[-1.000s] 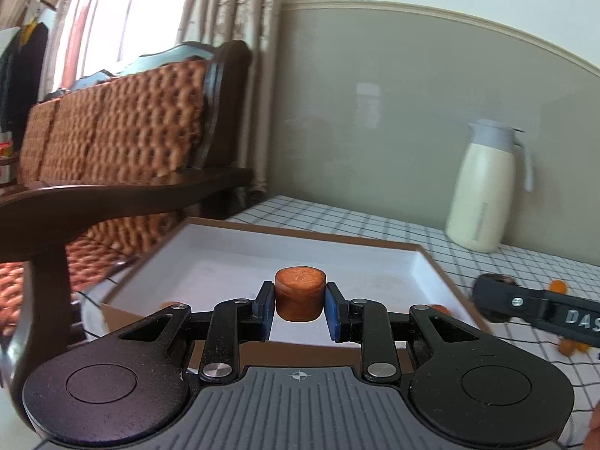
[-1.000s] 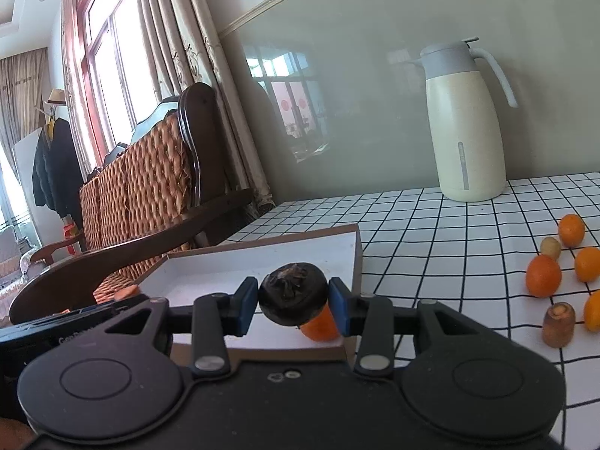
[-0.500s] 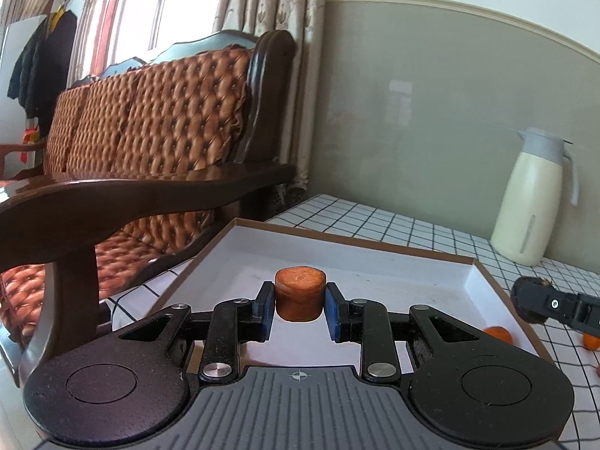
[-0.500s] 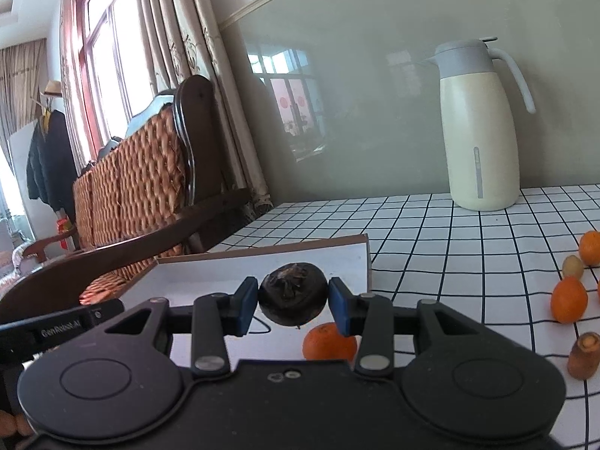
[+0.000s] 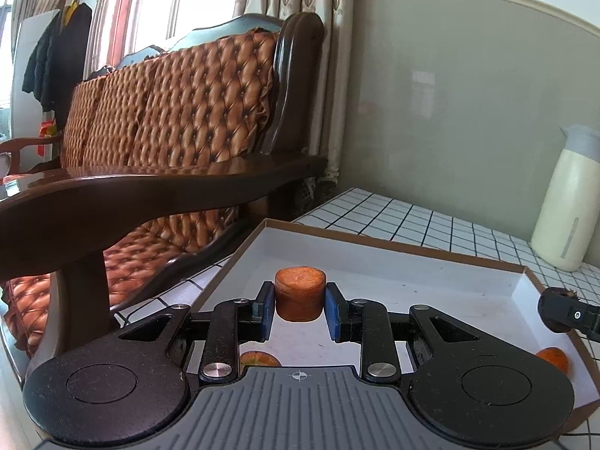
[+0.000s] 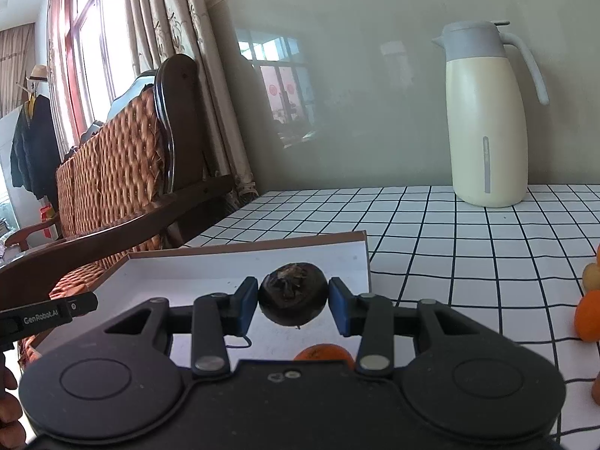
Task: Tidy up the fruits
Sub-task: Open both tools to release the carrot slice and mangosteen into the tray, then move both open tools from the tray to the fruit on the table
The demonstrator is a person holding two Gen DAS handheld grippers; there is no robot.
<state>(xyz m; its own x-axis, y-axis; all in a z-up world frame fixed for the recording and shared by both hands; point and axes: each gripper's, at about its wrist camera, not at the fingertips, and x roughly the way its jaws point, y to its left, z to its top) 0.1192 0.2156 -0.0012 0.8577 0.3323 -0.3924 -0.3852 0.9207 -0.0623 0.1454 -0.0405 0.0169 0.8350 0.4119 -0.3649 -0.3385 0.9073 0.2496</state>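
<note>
Both claws have advanced over the white tray (image 5: 431,285). Left claw (image 5: 299,311) clamps the orange stub (image 5: 299,294); right claw (image 6: 294,305) clamps the dark fruit (image 6: 293,294) near the tray's right edge.

**Two wrist views over one box**

Each fisheye sits low behind its own fingers, tilted slightly down and close over the white tray (image 5: 431,285) (image 6: 180,273). The left wrist view faces the sofa (image 5: 180,105); the right faces the wall. Both share the tray, the thermos jug (image 5: 562,202) (image 6: 483,120) and the checked tablecloth (image 5: 405,217) (image 6: 450,232).
</note>
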